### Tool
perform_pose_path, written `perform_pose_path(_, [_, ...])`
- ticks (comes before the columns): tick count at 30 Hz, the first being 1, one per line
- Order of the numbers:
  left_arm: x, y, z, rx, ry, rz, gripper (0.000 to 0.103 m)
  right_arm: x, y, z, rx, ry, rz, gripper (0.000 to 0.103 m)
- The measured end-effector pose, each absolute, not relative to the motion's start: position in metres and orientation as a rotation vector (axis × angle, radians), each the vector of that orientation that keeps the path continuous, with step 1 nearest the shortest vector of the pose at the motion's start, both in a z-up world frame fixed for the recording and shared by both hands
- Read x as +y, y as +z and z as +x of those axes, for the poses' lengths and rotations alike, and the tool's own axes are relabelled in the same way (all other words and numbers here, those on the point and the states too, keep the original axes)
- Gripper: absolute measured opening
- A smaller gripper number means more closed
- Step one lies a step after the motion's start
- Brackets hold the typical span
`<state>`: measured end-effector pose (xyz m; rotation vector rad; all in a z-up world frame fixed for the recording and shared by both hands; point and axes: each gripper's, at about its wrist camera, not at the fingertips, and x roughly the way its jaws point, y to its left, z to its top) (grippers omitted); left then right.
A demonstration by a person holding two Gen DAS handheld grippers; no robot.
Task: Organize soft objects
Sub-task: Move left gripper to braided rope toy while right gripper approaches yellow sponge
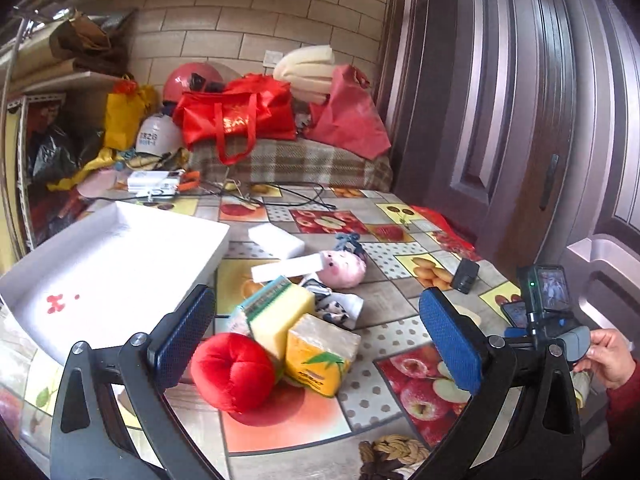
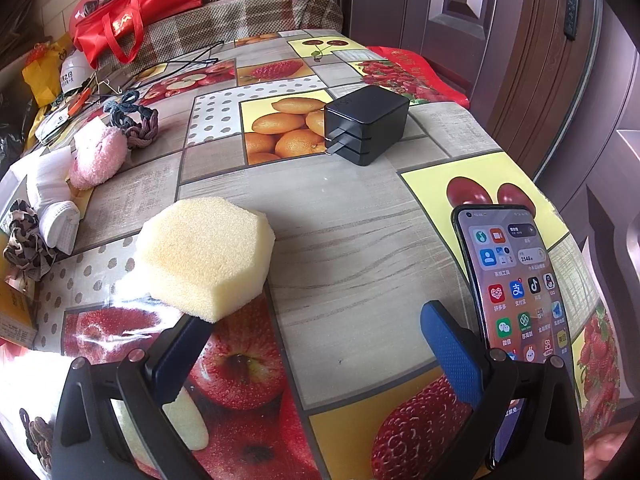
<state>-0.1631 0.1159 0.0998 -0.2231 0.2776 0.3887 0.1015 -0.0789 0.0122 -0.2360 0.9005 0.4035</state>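
- A tiled wall (image 1: 240,36) and a dark wooden door (image 1: 520,120) close in a table (image 2: 360,248) covered with a fruit-print oilcloth; along its far edge a checked blanket (image 1: 292,160) carries a red bag (image 1: 236,116) and other bundles.
- Toward the table's left edge lies a shallow white tray (image 1: 120,264), its near corner cut off by the left gripper (image 1: 316,336); that gripper is spread wide with nothing between its blue pads.
- Just beyond it sits a heap of soft things: a red plush ball (image 1: 232,372) touching a yellow sponge (image 1: 280,316) and a yellow tissue pack (image 1: 320,352); behind them a pink plush toy (image 1: 344,268) with a white foam strip (image 1: 288,268) lying against it; a white foam block (image 1: 276,240) lies apart, nearer the tray.
- The right gripper (image 2: 320,328) is also spread, empty; a pale hexagonal sponge (image 2: 204,252) lies on the oilcloth, touching the tip of its left finger.
- A black charger (image 2: 368,124) stands toward the far right; a phone (image 2: 516,280) by the right edge is partly hidden behind the right finger.
- A hand (image 1: 608,356) shows at the left view's right rim, cut off.
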Motion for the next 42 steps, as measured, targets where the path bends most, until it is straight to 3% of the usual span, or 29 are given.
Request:
perform_pose_path(11, [0.134,0.063,-0.154,0.332,0.501,-0.252,0.103,-0.079,0.012,0.102,0.9,0.403,-0.238,0.103])
perform_pose_path(25, [0.13,0.055,-0.142,0.473,0.659,-0.208,0.103,-0.078,0.012,0.103,0.901,0.402,-0.239,0.103])
perform_pose_path(37, [0.144,0.047,-0.153,0.545,0.72,-0.353,0.103,-0.083,0.015,0.102,0.88,0.439,-0.174,0.103])
perform_pose_path(39, [0.143,0.051,-0.157,0.538,0.698,-0.348,0.103,-0.094,0.024,0.092,0.832,0.493,-0.12,0.103])
perform_pose_path(42, [0.137,0.055,-0.159,0.553,0.605,-0.318,0.103,-0.112,0.053,0.06,0.598,0.589,-0.073,0.103])
